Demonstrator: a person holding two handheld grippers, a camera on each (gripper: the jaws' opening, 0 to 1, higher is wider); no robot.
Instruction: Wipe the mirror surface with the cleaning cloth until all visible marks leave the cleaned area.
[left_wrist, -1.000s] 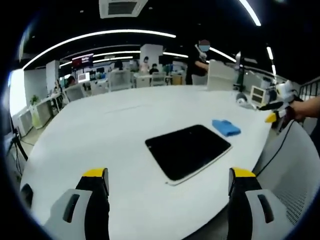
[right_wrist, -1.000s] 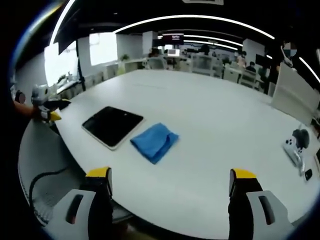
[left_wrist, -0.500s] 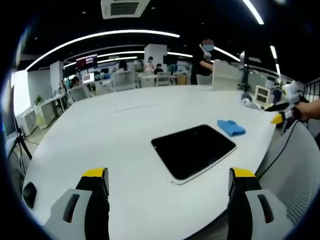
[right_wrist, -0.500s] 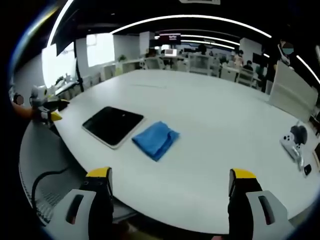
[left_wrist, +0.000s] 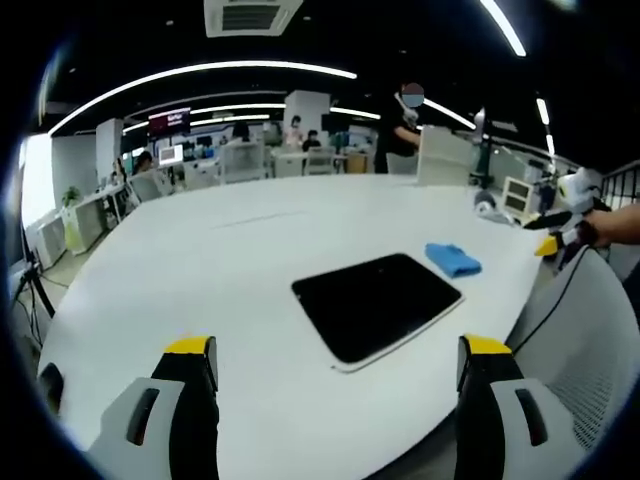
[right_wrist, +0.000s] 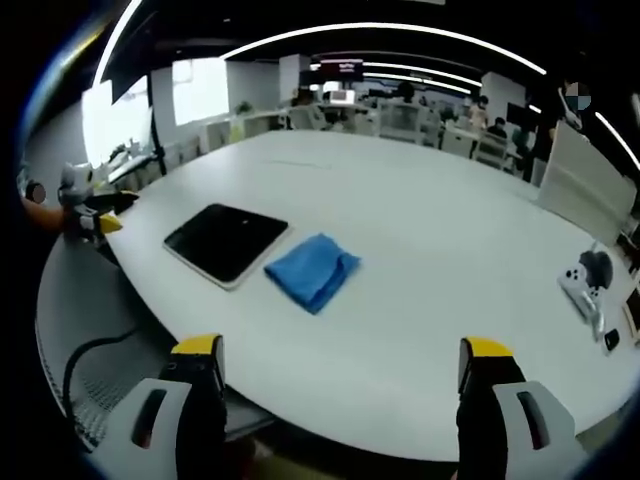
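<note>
A dark rectangular mirror (left_wrist: 375, 303) with a pale rim lies flat on the white table (left_wrist: 200, 260), ahead of my left gripper (left_wrist: 335, 375), which is open and empty. A folded blue cloth (left_wrist: 452, 259) lies just beyond the mirror's far right corner. In the right gripper view the blue cloth (right_wrist: 312, 270) sits right of the mirror (right_wrist: 226, 242), both beyond my open, empty right gripper (right_wrist: 340, 375). The right gripper (left_wrist: 560, 225) appears at the far right of the left gripper view, held by a hand. The left gripper (right_wrist: 88, 212) appears at the left edge of the right gripper view.
A white game controller (right_wrist: 590, 285) lies on the table at the right. A white upright panel (left_wrist: 440, 152) stands at the table's far side, with a person (left_wrist: 400, 125) behind it. A grey mesh chair back (right_wrist: 100, 370) is near the table edge. Desks and people are in the background.
Both views shifted slightly as the hands moved. The mirror and the cloth have stayed where they were on the table. Both grippers remain open.
</note>
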